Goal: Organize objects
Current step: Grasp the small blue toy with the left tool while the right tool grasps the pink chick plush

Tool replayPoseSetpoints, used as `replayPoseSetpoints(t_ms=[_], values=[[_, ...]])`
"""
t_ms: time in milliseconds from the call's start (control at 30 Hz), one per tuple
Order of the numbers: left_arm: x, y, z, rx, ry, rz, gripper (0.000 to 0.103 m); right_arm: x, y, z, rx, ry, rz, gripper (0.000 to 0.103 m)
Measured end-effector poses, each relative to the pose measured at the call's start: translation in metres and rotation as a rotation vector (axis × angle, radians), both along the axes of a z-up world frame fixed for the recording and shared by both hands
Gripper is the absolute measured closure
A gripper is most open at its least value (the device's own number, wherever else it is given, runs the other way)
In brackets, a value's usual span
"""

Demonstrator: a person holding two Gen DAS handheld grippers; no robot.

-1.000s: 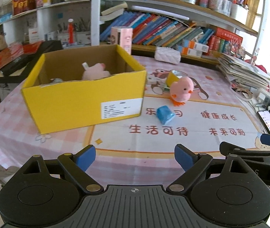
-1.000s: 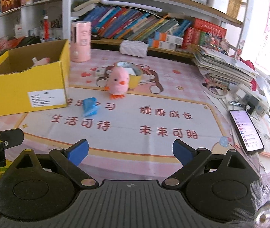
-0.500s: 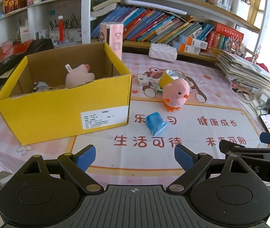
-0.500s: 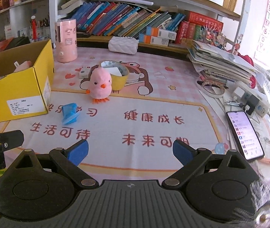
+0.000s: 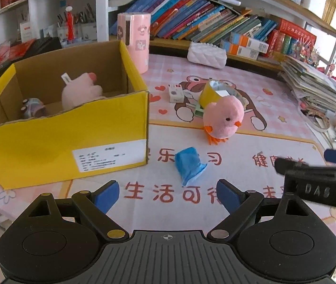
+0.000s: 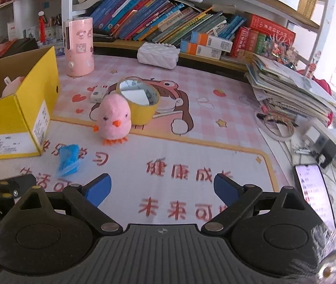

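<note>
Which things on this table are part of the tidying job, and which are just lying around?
Part of the job:
yellow box
pink chick toy
blue packet
yellow tape roll
small white box

Just lying about:
phone
stack of papers
white pouch

phone [image 6: 316,191] text blurred, box label [image 5: 110,156] illegible

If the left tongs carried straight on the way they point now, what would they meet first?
Most likely the blue packet, which lies on the mat just ahead of the open, empty left tongs and roughly centred between them. Depth is hard to judge; they might touch the mat just short of it.
</note>
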State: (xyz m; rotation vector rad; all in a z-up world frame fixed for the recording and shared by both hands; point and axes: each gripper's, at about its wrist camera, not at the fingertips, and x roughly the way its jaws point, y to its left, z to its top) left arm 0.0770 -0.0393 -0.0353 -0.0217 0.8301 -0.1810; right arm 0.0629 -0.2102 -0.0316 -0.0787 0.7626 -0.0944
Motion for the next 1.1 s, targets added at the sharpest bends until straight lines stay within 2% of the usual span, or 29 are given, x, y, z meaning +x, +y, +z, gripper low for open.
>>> replayPoseSetpoints(t_ms=[233,333,633,833,1000,1100], values=[[0.017,-0.018,-0.008,0.023,0.017,0.024,0.018,0.032,-0.022,0.007,0.082,-0.042,0.039,0.017],[0.023,-0.021,-0.01,0.021,0.027,0.048,0.019,0.044,-0.025,0.008,0.105,-0.055,0.09,0.021],[0.033,-0.029,-0.015,0.037,0.041,0.111,0.022,0.079,-0.016,0.005,0.129,-0.07,0.293,0.023],[0.039,-0.035,-0.019,0.061,0.056,0.129,0.024,0.101,-0.005,-0.003,0.128,-0.04,0.397,0.026],[0.044,-0.04,-0.021,0.073,0.067,0.132,0.031,0.12,0.004,-0.018,0.126,0.015,0.441,0.037],[0.049,-0.044,-0.024,0.068,0.077,0.129,0.036,0.129,0.002,-0.024,0.153,0.039,0.451,0.05]])
